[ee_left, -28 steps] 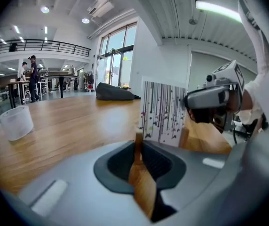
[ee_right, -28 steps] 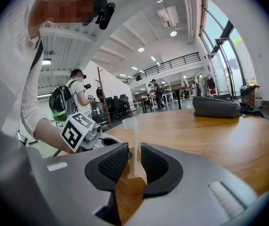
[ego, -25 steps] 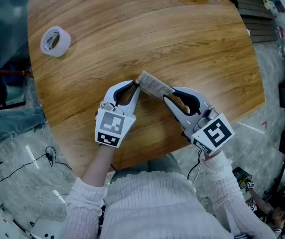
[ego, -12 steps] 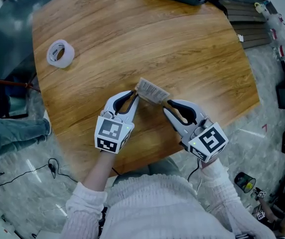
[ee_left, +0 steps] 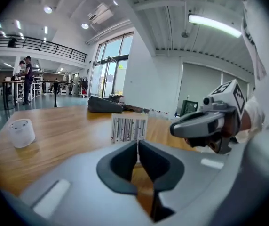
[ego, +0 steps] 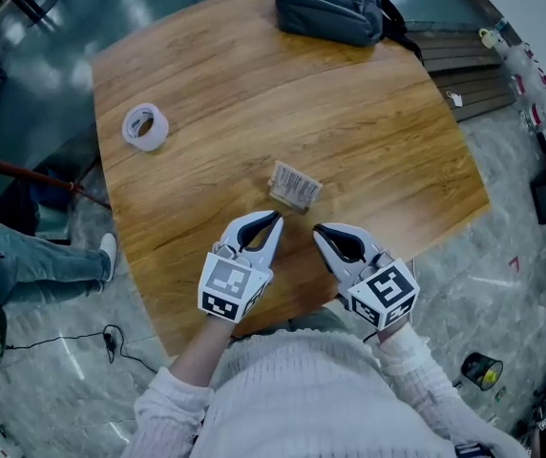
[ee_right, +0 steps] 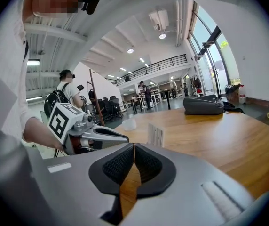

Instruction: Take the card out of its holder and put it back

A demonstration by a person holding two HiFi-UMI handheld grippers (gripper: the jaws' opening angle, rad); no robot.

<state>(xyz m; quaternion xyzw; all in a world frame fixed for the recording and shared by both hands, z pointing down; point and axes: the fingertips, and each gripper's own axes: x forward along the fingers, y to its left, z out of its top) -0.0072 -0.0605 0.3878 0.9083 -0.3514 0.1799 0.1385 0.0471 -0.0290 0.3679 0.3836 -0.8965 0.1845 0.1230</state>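
Holder (ego: pixel 295 186): sitting on the surface (ego: pixel 368 113), just beyond both tool tips, touching neither.
Left tool (ego: pixel 273 218): jaws closing, nothing between them.
Right tool (ego: pixel 317 228): jaws pressing together, gripping nothing.

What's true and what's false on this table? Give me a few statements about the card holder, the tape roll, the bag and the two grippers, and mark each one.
1. The card holder sits on the table, apart from the left gripper and the right gripper. True.
2. The left gripper grips the card holder. False: its jaws are closing with nothing between them, and the card holder stands ahead of it.
3. In the head view, the tape roll lies to the right of the card holder. False: it lies to the left.
4. A dark bag rests at the table's far edge. True.
5. The right gripper's jaws are together and empty. True.
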